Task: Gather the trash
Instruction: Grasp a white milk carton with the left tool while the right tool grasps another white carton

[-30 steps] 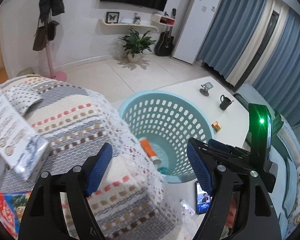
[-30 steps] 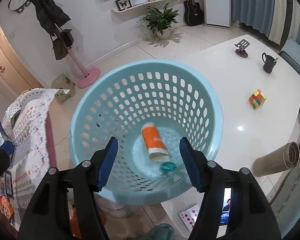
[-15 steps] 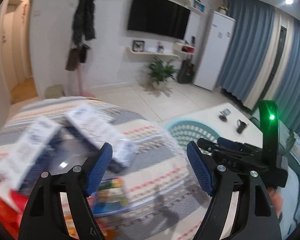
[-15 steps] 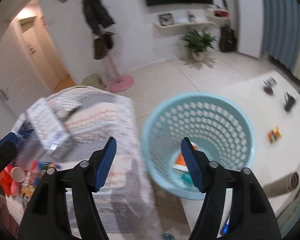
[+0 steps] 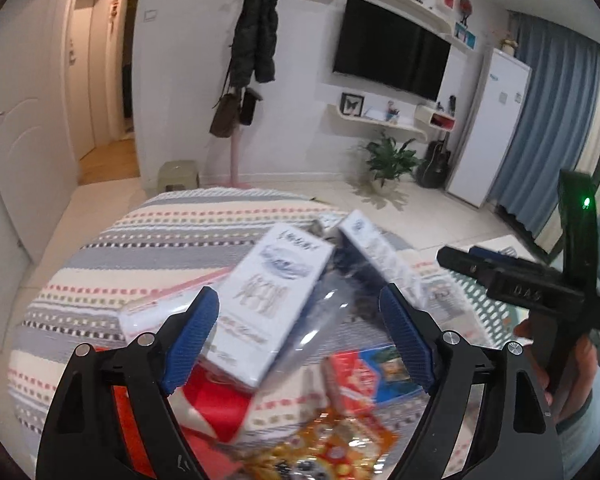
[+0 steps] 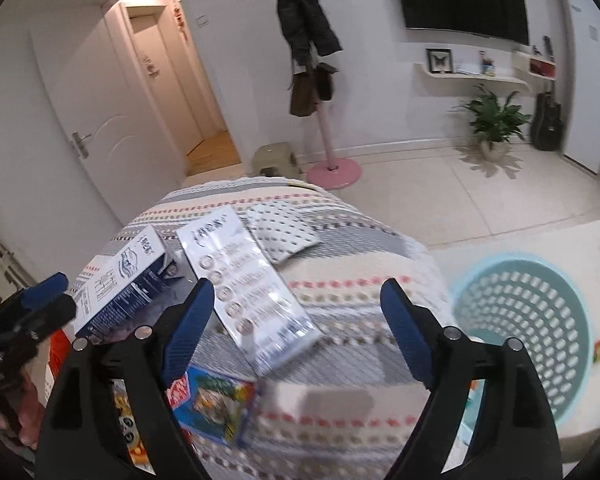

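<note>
My left claw (image 5: 298,336) is wide open and holds nothing. It hangs over a pile of trash on the striped blanket (image 5: 148,248). Right under it lies a white carton with blue print (image 5: 274,300). It looks like a milk box. Beside the carton is a clear plastic wrap (image 5: 328,320), and nearer to me are a red and blue snack packet (image 5: 374,372) and an orange wrapper (image 5: 332,444).

I think the carton is the best thing to grab next. It is stiff and has flat sides, so I should come down with one finger on each long side and squeeze gently. The plastic wrap is slippery and could get caught too, so I want to pinch only the box.

My right claw (image 6: 298,330) is wide open too, and empty. It hangs above a long shiny white pack with round pictures (image 6: 252,284), not touching it. The blue basket (image 6: 540,320) stands on the floor to the right of the blanket, well apart from the pile. The trash must go in there.
</note>
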Tool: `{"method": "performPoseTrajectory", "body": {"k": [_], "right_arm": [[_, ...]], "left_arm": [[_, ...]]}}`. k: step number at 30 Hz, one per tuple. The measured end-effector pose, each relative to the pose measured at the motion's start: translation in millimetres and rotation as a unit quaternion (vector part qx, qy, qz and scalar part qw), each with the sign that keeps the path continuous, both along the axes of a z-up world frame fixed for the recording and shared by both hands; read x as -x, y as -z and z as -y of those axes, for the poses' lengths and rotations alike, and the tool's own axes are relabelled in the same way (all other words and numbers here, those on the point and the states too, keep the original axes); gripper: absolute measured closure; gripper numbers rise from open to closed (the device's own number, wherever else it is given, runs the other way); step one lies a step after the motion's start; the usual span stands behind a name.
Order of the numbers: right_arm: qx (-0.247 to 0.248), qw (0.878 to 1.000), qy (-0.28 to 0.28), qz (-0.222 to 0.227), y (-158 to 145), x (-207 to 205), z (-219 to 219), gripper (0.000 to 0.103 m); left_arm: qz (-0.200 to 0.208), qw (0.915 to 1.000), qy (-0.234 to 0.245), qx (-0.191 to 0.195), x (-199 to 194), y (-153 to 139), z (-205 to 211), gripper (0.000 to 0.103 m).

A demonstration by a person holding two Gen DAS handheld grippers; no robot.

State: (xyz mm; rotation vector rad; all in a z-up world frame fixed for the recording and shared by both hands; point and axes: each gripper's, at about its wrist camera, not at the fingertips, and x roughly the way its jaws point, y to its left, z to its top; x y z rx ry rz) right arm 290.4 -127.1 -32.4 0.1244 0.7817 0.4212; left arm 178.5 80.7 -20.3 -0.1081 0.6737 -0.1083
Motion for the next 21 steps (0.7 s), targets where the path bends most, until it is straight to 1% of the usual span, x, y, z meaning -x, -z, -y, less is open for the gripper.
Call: {"method": "performPoseTrajectory", "body": {"k": [4, 5, 10, 14, 16, 17, 18, 20, 21], "right_arm": [[0.016, 0.999, -0.030, -0.009, 10.0, -10.7, -25.8, 0.022], [0.022, 0.999, -0.035, -0.010, 13.9, -14.3, -33.2, 0.022], [0.045, 0.997, -0.054, -0.020, 27.7, -24.0, -53.2, 0.022], [0.047, 0.996, -0.063, -0.030, 35.5, -32.4, -59.5, 0.022], [0.045, 0.996, -0.068, -0.035, 38.8, -35.9, -60.7, 0.022], [0.048, 0.996, -0.070, -0.037, 40.5, -36.9, -62.3, 0.022], [0.050, 0.996, -0.071, -0.036, 41.1, -36.6, -63.0, 0.023], [0.055, 0.995, -0.077, -0.033, 41.7, -34.8, -65.4, 0.031], [0.059, 0.995, -0.080, -0.031, 41.8, -33.7, -66.8, 0.035]], "left_arm": [[-0.016, 0.9994, -0.004, -0.031, -13.5, 8.9, -9.1, 0.022], [-0.026, 0.9989, -0.007, -0.038, -19.0, 13.1, -11.4, 0.022], [-0.059, 0.9974, 0.006, -0.040, -33.3, 26.0, -16.4, 0.022], [-0.073, 0.9953, 0.010, -0.062, -47.1, 31.0, -12.2, 0.023], [-0.072, 0.9950, 0.011, -0.069, -48.8, 31.9, -8.8, 0.025], [-0.073, 0.9948, 0.012, -0.069, -50.6, 31.8, -8.8, 0.029], [-0.075, 0.9948, 0.013, -0.068, -51.3, 32.0, -8.7, 0.036], [-0.077, 0.9949, 0.017, -0.063, -52.3, 31.8, -8.2, 0.040], [-0.076, 0.9949, 0.016, -0.064, -51.4, 31.7, -8.0, 0.040]]}}
